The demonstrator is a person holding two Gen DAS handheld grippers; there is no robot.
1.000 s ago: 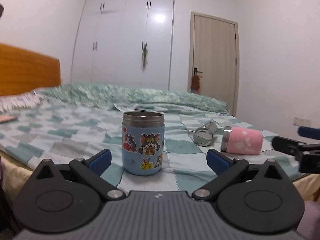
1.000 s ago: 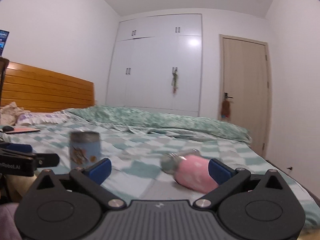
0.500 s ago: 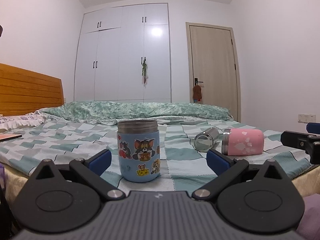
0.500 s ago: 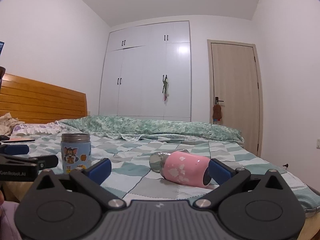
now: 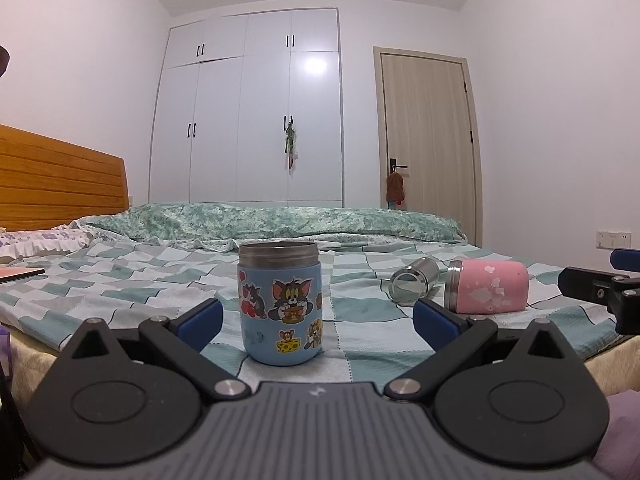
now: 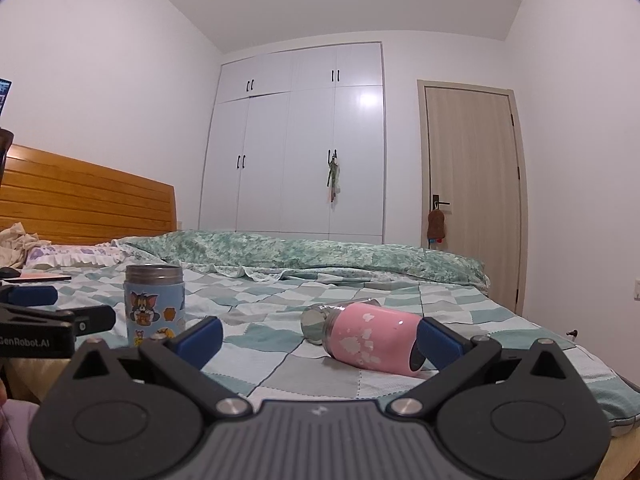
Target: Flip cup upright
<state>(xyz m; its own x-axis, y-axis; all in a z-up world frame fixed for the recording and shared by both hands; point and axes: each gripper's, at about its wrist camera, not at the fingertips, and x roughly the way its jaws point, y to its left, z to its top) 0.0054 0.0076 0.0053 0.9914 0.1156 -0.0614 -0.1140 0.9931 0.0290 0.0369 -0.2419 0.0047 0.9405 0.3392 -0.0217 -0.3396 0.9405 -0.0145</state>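
Observation:
A blue cup with cartoon stickers [image 5: 280,304] stands upright on the checked bedspread, just beyond my open, empty left gripper [image 5: 318,322]. It also shows in the right wrist view [image 6: 154,304], at the left. A pink cup [image 6: 372,338] lies on its side in front of my open, empty right gripper [image 6: 320,338], its base near the right finger. It shows in the left wrist view [image 5: 486,286] too. A small steel cup [image 5: 412,286] lies on its side next to the pink cup; in the right view it [image 6: 316,320] lies behind it.
The bed [image 5: 120,280] has a rolled green quilt [image 5: 272,222] at the far side and a wooden headboard [image 5: 60,184] at the left. A white wardrobe [image 5: 248,120] and a door [image 5: 428,136] stand behind. A flat book-like item [image 5: 20,274] lies at the left.
Both grippers have tilted up and settled level with the bed. The cups have not moved. Both grippers stay open.

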